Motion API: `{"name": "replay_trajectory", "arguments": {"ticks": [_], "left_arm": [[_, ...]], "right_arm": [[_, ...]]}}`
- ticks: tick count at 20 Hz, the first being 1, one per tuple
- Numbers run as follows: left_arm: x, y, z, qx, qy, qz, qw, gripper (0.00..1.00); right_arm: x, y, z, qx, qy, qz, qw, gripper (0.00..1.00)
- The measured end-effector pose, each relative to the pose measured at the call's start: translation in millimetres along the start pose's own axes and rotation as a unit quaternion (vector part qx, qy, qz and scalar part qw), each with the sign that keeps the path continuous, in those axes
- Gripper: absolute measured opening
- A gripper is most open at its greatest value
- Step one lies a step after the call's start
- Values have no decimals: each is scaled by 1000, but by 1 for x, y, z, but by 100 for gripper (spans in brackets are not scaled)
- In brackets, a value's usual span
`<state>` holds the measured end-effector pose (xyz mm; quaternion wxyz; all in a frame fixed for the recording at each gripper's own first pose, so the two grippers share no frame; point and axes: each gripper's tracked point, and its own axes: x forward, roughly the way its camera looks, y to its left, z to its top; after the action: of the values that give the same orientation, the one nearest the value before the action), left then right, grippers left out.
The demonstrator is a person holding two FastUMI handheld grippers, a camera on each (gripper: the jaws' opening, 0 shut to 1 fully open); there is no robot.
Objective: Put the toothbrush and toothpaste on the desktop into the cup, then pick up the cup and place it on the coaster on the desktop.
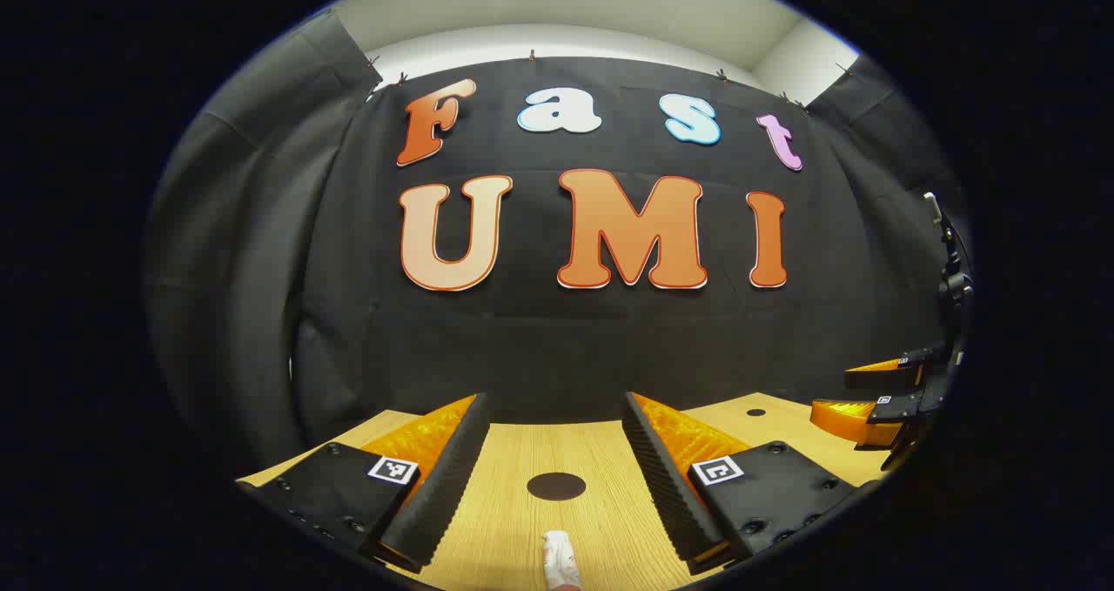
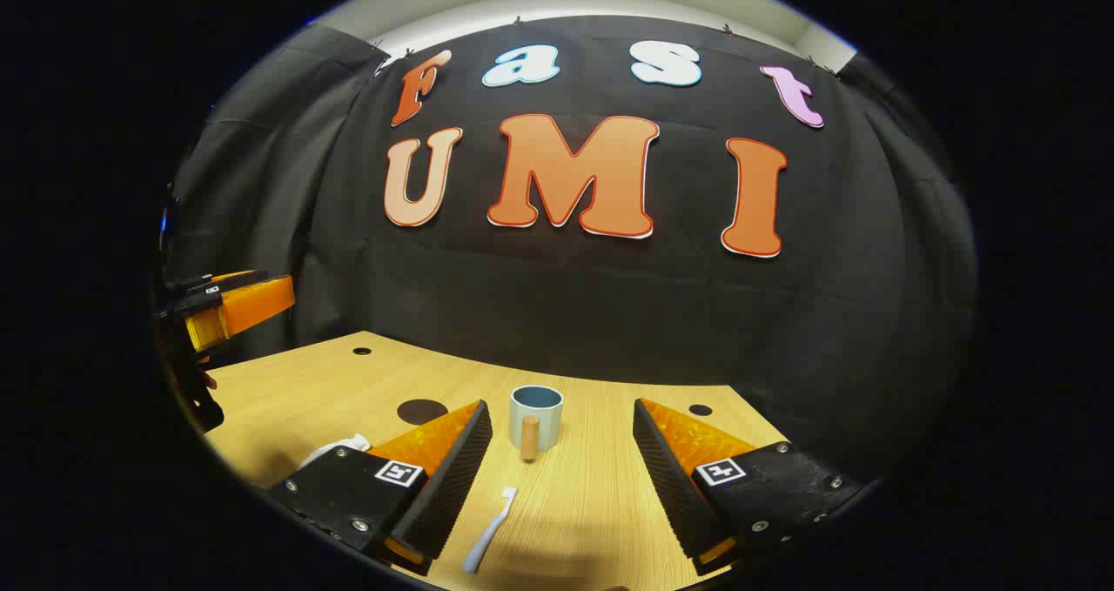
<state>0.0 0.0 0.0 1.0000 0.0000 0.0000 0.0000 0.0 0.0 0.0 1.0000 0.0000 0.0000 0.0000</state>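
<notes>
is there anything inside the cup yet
In the right gripper view the cup stands upright on the desktop, and only its rim and upper inner wall show, with nothing poking out. Its bottom is hidden. The toothbrush lies in front of it.

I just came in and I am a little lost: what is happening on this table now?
A person holds two grippers above a light wooden desktop, and nothing is grasped yet. The left gripper is open, with the white toothpaste tube lying between its fingers near a dark round coaster. The right gripper is open too, facing the pale blue-lined cup with a wooden handle; the white toothbrush lies flat on the desktop before it.
</notes>
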Motion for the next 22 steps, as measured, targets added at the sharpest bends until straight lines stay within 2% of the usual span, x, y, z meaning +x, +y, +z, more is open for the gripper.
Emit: {"name": "replay_trajectory", "arguments": {"ticks": [8, 13, 18, 22], "left_arm": [[-3, 2, 1, 7, 0, 1, 1000, 99], [-3, 3, 2, 12, 3, 1, 1000, 96], [-2, 1, -2, 19, 13, -4, 1000, 99], [0, 3, -9, 21, 29, -5, 999, 96]], "right_arm": [[-2, 4, 2, 3, 5, 7, 1000, 98], [-1, 5, 2, 2, 11, 12, 1000, 98], [2, 10, -9, 4, 48, 19, 999, 98], [7, 16, -21, -1, 86, 29, 996, 97]]}}
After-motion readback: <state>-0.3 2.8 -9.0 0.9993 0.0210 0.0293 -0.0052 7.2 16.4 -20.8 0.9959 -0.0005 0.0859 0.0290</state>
